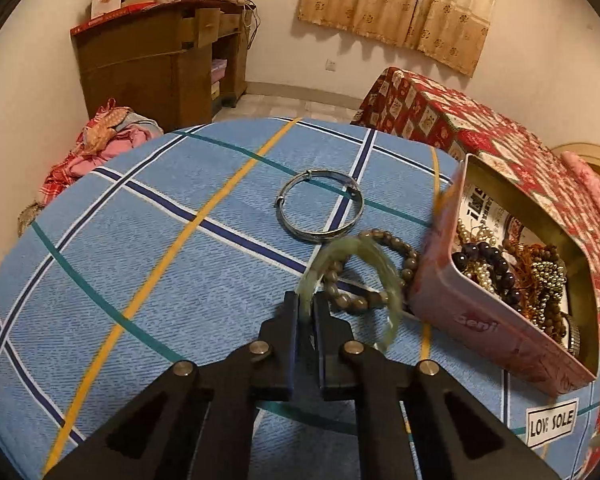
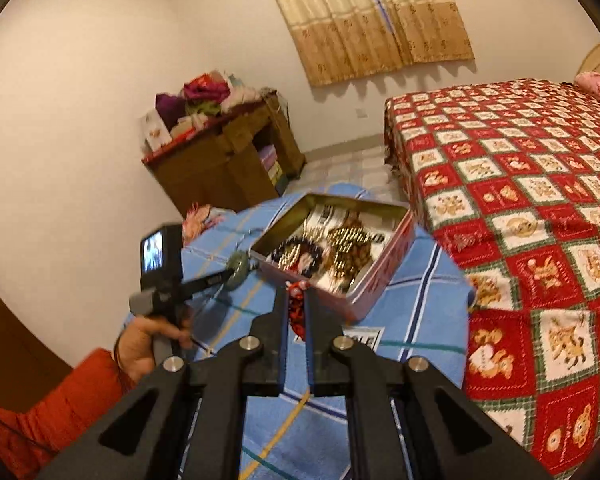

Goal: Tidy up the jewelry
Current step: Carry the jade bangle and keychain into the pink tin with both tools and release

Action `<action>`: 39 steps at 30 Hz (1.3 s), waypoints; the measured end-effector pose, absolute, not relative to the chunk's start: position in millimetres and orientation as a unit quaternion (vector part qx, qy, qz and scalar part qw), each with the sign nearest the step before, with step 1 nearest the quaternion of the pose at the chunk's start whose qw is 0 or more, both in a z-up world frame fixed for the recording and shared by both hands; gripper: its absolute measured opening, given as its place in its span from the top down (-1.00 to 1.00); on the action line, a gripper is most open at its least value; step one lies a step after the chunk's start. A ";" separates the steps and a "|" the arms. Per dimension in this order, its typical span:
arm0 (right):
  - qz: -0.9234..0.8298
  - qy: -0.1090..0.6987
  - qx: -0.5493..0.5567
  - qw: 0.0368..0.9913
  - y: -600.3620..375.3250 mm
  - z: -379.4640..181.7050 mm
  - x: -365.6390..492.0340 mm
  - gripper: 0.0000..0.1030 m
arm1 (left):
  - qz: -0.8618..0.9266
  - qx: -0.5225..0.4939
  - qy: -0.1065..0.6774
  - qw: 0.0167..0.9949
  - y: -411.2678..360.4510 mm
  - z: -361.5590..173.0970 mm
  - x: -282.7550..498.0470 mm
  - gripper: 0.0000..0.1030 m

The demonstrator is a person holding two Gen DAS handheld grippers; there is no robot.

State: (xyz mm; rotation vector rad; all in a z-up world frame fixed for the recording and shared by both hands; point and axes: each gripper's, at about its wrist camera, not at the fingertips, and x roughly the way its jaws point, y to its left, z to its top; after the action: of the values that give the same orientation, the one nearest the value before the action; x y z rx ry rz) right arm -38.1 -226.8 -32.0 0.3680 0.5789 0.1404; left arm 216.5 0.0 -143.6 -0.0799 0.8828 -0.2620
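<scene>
The left hand-held gripper (image 1: 307, 307) is squeezed together on the rim of a pale green bangle (image 1: 354, 276), which looks blurry. It is pinched only at the edge, so I think it could slip out and drop on the beaded bracelet (image 1: 374, 270) lying right under it on the counter (image 1: 140, 240). A hard bangle might crack if it falls. Farther ahead of the tips lies a silver bangle (image 1: 320, 210), apart from the beads.

The right hand-held gripper (image 2: 297, 308) is pressed together on a small red and black thing (image 2: 296, 300). It is too blurry to name. It hangs just in front of the tin box (image 2: 384, 276), so it could catch on the wall going in.

The tin box (image 1: 480, 320) sits to the right of the left tips. It holds a tangled pile of pearl, dark purple and gold bead strings
</scene>
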 end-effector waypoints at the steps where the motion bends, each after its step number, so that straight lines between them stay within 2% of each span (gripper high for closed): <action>1: 0.069 0.279 0.187 0.939 -231.0 -29.7 -37.9 0.82 | -0.129 -0.040 0.424 0.896 1.7 -143.4 216.3 0.90; 12: 0.058 0.246 0.222 0.942 -260.5 -15.5 -31.1 0.82 | -0.143 -0.028 0.355 0.923 15.5 -102.1 170.6 0.90; 23: 0.073 0.220 0.233 0.945 -274.6 6.9 -7.8 0.82 | -0.211 0.001 0.303 0.929 -38.1 -50.7 179.5 0.90; 30: 0.077 0.220 0.244 0.941 -288.1 2.7 36.9 0.82 | -0.237 0.031 0.315 0.919 -89.6 -64.3 196.2 0.90; 39: 0.051 0.290 0.237 0.926 -297.9 -52.9 96.6 0.82 | -0.240 0.057 0.347 0.905 -125.8 -93.5 211.2 0.90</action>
State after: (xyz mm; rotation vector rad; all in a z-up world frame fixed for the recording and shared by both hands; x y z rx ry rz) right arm 96.6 -297.9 -52.9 0.4861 0.5955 0.1048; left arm 211.2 -125.8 -93.5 0.1184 0.7178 -0.4964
